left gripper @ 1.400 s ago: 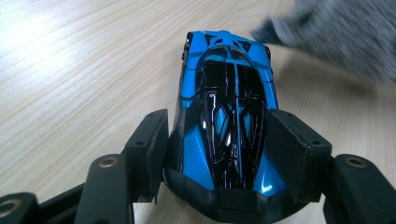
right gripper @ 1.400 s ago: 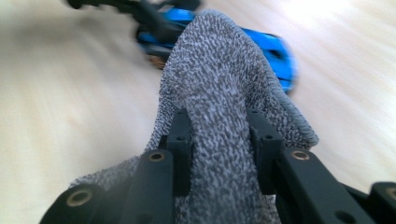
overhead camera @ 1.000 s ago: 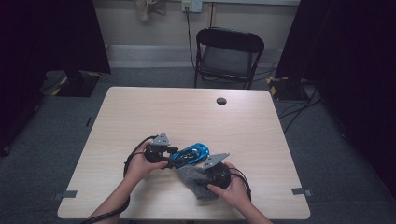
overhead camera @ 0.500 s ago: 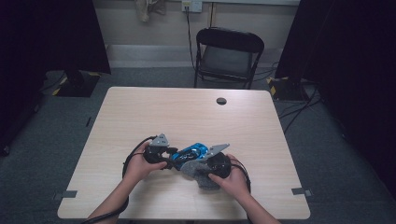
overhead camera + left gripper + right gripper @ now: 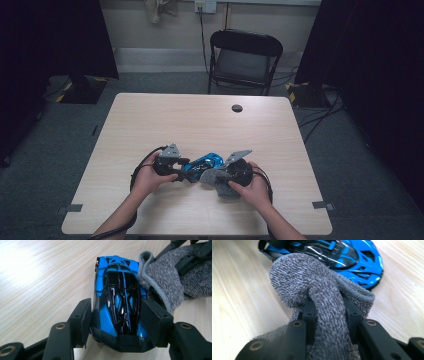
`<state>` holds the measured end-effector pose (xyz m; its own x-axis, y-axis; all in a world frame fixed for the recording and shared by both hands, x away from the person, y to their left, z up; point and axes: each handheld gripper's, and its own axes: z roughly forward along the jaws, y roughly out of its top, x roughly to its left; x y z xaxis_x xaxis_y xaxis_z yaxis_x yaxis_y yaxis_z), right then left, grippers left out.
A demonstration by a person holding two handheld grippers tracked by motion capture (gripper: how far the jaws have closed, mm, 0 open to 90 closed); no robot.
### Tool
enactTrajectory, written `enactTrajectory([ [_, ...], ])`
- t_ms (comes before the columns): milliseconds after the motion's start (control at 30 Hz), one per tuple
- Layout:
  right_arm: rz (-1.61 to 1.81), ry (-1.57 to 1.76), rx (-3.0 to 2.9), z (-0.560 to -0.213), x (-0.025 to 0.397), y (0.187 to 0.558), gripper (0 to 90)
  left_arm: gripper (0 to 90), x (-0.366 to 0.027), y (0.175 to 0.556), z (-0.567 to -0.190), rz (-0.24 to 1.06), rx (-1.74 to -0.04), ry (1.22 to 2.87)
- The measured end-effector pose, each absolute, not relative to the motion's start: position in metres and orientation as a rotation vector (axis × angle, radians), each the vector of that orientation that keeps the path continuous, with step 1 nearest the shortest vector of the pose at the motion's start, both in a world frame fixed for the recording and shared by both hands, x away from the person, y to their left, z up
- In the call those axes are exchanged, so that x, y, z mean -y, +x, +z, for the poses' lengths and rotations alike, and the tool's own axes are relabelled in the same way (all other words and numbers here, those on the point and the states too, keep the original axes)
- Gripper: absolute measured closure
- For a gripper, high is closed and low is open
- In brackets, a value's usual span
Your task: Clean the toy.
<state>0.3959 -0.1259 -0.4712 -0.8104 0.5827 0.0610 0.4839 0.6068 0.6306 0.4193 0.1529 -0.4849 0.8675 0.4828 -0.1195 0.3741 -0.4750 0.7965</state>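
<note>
Pinning blue toy car (image 5: 117,302) between left gripper (image 5: 116,315) jaws near table (image 5: 150,115) front edge; right gripper (image 5: 330,312) clamped grey sock (image 5: 312,282), probably needing wider cuff opening.

1. The high view is lit from above: the pale wooden table (image 5: 200,120) is evenly bright while the room's sides fall to near black
2. In the left gripper view, glare whitens the wood at upper left, and thin highlights streak the glossy blue and black toy car (image 5: 120,300)
3. In the right gripper view the grey knitted cloth (image 5: 322,300) is sharp (its near, lower part blurs)
</note>
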Motion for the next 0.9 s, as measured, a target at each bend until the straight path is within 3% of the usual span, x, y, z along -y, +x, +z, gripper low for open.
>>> enactTrajectory([
  [533, 0.981, 1.073, -2.572, -0.472, 0.161, 0.417, 69.2, 44.8, -0.155, 0.419, -0.485, 0.154, -0.617, 2.119],
  [900, 1.024, 1.036, -2.56, -0.459, 0.164, 0.411, 69.1, 45.4, -0.156, 0.419, -0.484, 0.153, -0.618, 2.118],
])
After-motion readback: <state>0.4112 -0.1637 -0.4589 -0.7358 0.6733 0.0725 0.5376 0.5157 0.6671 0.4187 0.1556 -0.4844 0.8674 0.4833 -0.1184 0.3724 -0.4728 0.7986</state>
